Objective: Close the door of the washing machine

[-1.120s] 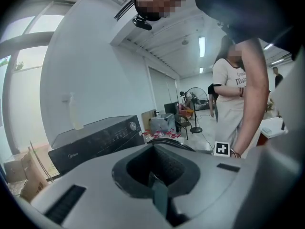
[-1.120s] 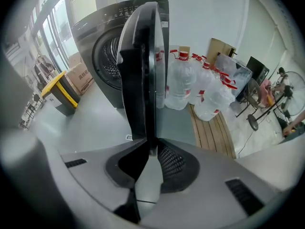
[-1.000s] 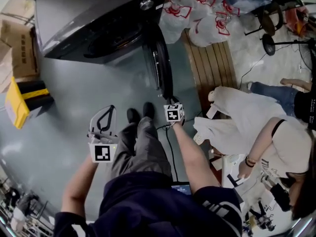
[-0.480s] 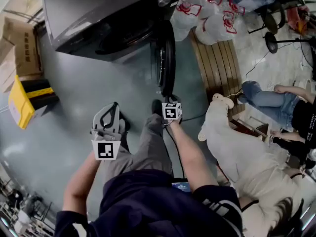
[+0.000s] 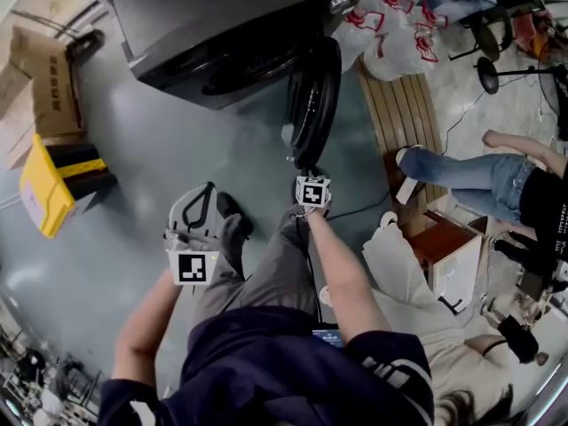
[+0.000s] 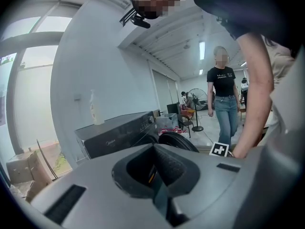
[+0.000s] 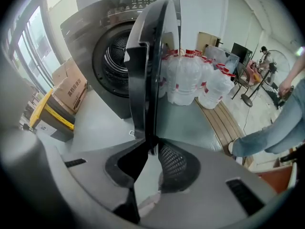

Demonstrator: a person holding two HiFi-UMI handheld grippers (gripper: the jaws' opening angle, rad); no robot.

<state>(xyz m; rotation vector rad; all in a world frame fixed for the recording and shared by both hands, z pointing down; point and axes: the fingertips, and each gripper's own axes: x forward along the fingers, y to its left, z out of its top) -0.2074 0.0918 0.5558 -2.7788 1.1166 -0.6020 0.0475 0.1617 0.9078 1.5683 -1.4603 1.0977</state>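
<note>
**Head view.** Your right gripper (image 5: 303,169) points steeply down onto the free rim of the washing machine's door (image 5: 315,96), which stands just ahead of its jaws. The washing machine (image 5: 204,16) lies beyond the right gripper and to its left. A second ago the door stood about square to the machine's front. Its free rim has since swung part of the way toward the drum side, and you have stepped in with it. On this evidence closing is under way, but the door is still far from latched. Your left gripper (image 5: 207,193) hangs to the left of the right one, well apart from the door.

**Left gripper view.** The jaws are pressed together with nothing between them. Beyond their tips lie the machine's dark top and the round edge of the door (image 6: 178,141). A person (image 6: 221,94) stands farther off, ahead and to the right.

**Right gripper view.** The door (image 7: 147,70) is seen edge-on, running straight away from the jaws. Its near rim sits between the jaw tips, which stand only slightly apart and appear to pinch it. The open drum (image 7: 116,56) lies ahead and to the left of the jaws, and the water jugs (image 7: 190,80) lie ahead and to the right. The next move calls for carrying the rim leftward to the drum mouth. The likely risk is that the thin rim slips from the pads as the door's arc turns.
</note>
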